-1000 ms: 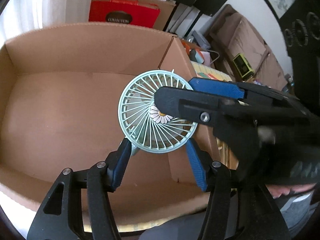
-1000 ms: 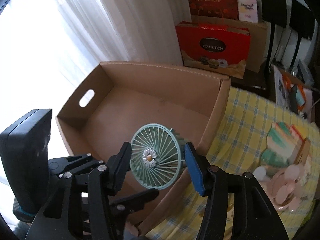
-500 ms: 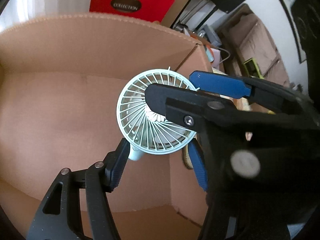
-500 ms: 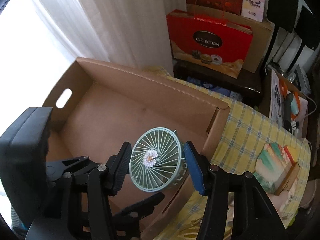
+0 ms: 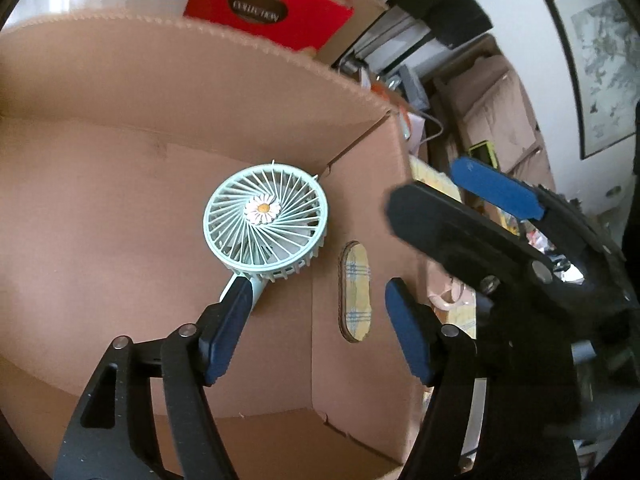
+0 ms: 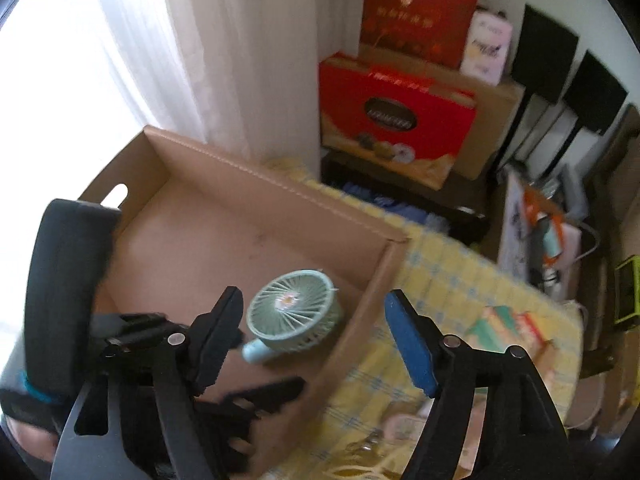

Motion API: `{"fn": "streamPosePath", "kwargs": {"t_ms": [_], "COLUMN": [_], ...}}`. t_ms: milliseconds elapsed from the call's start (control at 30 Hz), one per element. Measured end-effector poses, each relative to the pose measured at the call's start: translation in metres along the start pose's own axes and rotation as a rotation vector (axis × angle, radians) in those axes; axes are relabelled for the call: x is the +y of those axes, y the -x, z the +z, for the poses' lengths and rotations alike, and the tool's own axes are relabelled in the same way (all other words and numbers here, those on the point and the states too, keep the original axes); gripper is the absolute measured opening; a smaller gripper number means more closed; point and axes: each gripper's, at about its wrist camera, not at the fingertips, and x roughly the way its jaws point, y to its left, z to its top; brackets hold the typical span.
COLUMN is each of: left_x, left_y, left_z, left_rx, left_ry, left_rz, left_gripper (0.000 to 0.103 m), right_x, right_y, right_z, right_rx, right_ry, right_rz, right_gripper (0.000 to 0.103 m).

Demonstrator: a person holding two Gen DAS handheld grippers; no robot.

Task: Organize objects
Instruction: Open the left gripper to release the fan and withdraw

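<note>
The mint-green handheld fan [image 5: 266,224] lies on the floor of the cardboard box [image 5: 120,92], at centre frame beside the box's right wall. Left gripper [image 5: 316,332] and right gripper [image 6: 316,344] — jaws just opening, spread wide, holding nothing.

Both grippers are black plastic frames with silver screws; the fingers [image 5: 408,340] carry blue pads.

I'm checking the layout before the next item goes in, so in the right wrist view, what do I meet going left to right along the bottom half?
Left tool → cardboard box with the mint fan lying in it → box's right wall → yellow checked cloth → colourful block item on the cloth.
</note>
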Motion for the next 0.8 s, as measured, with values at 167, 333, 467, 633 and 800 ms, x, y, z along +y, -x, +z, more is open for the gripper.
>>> {"fn": "streamPosePath", "kwargs": {"t_ms": [167,333,467,633,800], "left_x": [-0.021,-0.052,-0.077,-0.100,-0.121], "left_y": [0.023,0.035,0.039,0.048,0.051], "left_z": [-0.013,-0.030,-0.044,-0.061,-0.075], "left_rx": [-0.067,-0.104,-0.135,-0.181,-0.208], "left_ry": [-0.061,-0.133,-0.182,-0.225,-0.264], "left_rz": [0.039,0.099,0.139,0.132,0.137], "left_gripper": [0.079,0.082,0.084,0.102,0.102], "right_x": [-0.019,-0.040,-0.054,-0.072,-0.092], "right_y": [0.028,0.049,0.070,0.091,0.105], "right_z": [-0.017,-0.041,-0.064,-0.095,-0.130], "right_rx": [-0.037,-0.044,-0.065,-0.077,-0.077], "right_ry": [-0.040,-0.103,-0.132,-0.164,-0.205], "right_rz": [-0.004,-0.004,-0.041,-0.080,-0.130], "right_gripper": [0.076,0.077,0.081,0.087,0.090]}}
